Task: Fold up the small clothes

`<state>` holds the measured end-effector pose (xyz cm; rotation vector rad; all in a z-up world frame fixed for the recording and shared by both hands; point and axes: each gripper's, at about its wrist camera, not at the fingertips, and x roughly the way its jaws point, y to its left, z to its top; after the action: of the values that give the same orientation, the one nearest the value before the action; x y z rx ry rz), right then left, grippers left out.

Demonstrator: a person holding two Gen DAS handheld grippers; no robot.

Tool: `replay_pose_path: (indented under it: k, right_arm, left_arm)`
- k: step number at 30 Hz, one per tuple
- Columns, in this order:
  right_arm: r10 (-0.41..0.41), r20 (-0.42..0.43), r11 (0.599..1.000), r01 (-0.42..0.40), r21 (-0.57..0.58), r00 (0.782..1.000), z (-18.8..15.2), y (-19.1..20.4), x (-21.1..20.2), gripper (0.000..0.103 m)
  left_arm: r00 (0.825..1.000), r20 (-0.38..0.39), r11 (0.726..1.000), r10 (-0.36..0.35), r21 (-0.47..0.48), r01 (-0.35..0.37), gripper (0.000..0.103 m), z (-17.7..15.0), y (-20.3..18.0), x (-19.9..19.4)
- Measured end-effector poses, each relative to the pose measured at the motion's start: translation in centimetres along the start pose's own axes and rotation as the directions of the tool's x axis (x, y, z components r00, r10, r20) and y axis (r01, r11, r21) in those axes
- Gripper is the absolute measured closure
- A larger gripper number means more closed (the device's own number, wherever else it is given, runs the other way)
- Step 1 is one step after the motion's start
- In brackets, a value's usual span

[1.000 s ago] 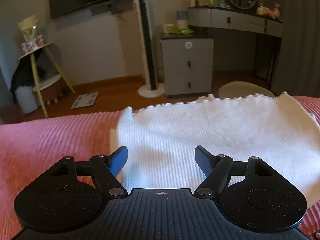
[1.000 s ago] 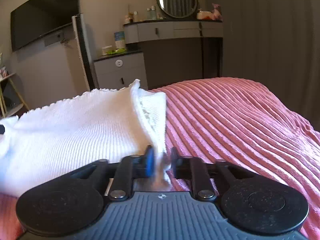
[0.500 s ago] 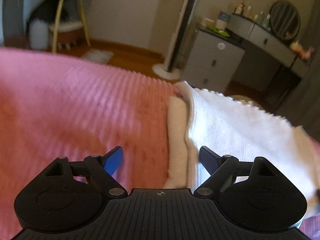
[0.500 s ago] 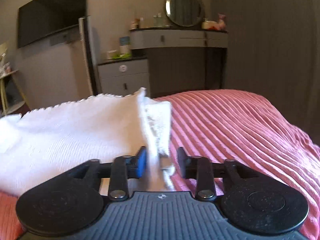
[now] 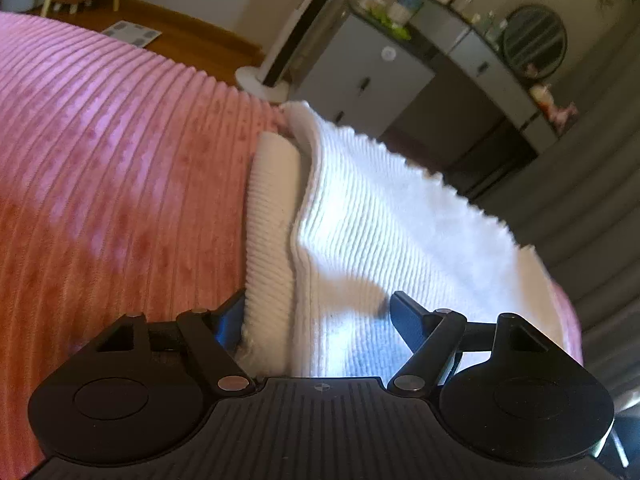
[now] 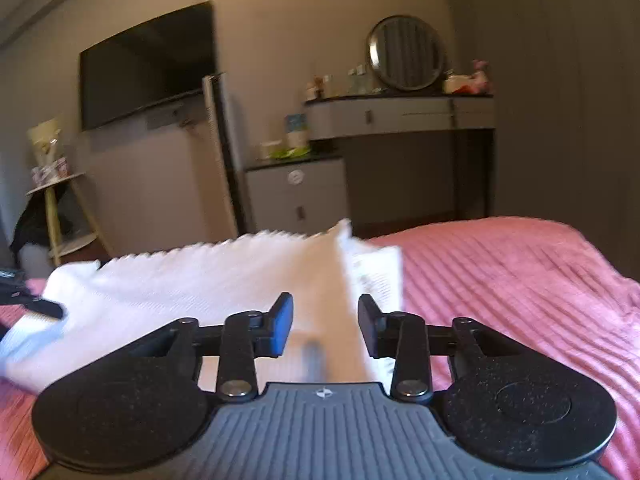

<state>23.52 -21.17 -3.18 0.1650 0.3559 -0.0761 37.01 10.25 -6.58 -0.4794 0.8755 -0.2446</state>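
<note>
The white ribbed knit garment (image 5: pixel 384 232) lies on the pink ribbed bedspread (image 5: pixel 120 160), its near edge between the spread fingers of both the left gripper (image 5: pixel 316 320) and the right gripper (image 6: pixel 325 326).

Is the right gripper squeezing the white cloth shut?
No, the right gripper is open: its jaws stand apart on either side of the white knitted garment.

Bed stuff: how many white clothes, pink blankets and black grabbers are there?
White clothes: 1, a ribbed knit garment with its sleeve folded alongside.
Pink blankets: 1, the bedspread.
Black grabbers: 2, left gripper and right gripper, both open.
Total: 4
</note>
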Motion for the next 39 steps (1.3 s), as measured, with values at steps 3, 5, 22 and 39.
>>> replay_pose_path:
  k: [3, 5, 22, 39]
  right_arm:
    - [0.047, 0.009, 0.998, -0.047, -0.034, 0.999, -0.2, 1.1, -0.3, 0.079]
    - [0.078, 0.020, 0.995, -0.076, -0.057, 0.997, -0.2, 1.8, -0.5, 0.081]
    - [0.171, -0.119, 0.984, -0.165, 0.064, 0.978, 0.0, 0.3, 0.9, 0.079]
    - [0.253, -0.077, 0.873, -0.193, 0.448, 0.964, -0.3, -7.5, 1.6, 0.079]
  left_arm:
    - [1.000, 0.013, 1.000, 0.014, -0.004, -0.014, 0.045, 0.2, -0.4, 0.1]
    - [1.000, 0.020, 1.000, 0.008, -0.025, -0.008, 0.062, 0.3, -0.2, -0.2]
    - [0.990, 0.083, 0.976, -0.113, 0.198, 0.095, 0.078, 1.7, -12.6, -5.1]
    - [0.989, -0.098, 0.888, -0.107, 0.439, 0.139, 0.049, -5.8, -23.9, 3.2]
